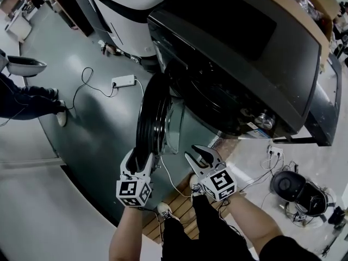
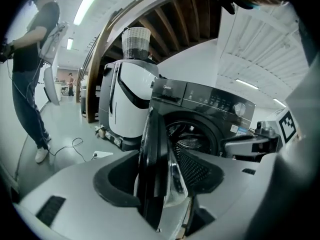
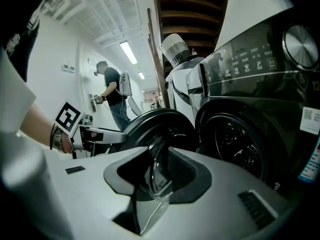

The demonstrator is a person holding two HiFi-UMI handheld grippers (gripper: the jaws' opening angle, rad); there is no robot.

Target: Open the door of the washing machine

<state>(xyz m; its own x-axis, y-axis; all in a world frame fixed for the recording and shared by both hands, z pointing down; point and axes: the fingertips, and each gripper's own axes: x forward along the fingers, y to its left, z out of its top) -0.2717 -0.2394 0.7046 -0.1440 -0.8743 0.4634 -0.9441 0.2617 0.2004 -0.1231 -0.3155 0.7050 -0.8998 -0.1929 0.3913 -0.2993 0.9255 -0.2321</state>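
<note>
The black front-loading washing machine (image 1: pixel 239 64) stands with its round door (image 1: pixel 151 116) swung out to about a right angle, so the drum opening (image 2: pixel 192 139) is exposed. My left gripper (image 1: pixel 142 165) is shut on the door's free rim (image 2: pixel 155 154), which runs upright between its jaws. My right gripper (image 1: pixel 200 155) hangs open a little to the right of the door and touches nothing. In the right gripper view, the door's glass bowl (image 3: pixel 160 126) shows beyond the open right gripper (image 3: pixel 160 176). The drum (image 3: pixel 240 144) is to its right.
A white appliance (image 1: pixel 130 10) stands left of the washer. A white power strip (image 1: pixel 123 81) and its cable lie on the grey floor. A person's legs (image 1: pixel 27 99) are at the far left. A black round device (image 1: pixel 288 185) with cords sits on the floor at right.
</note>
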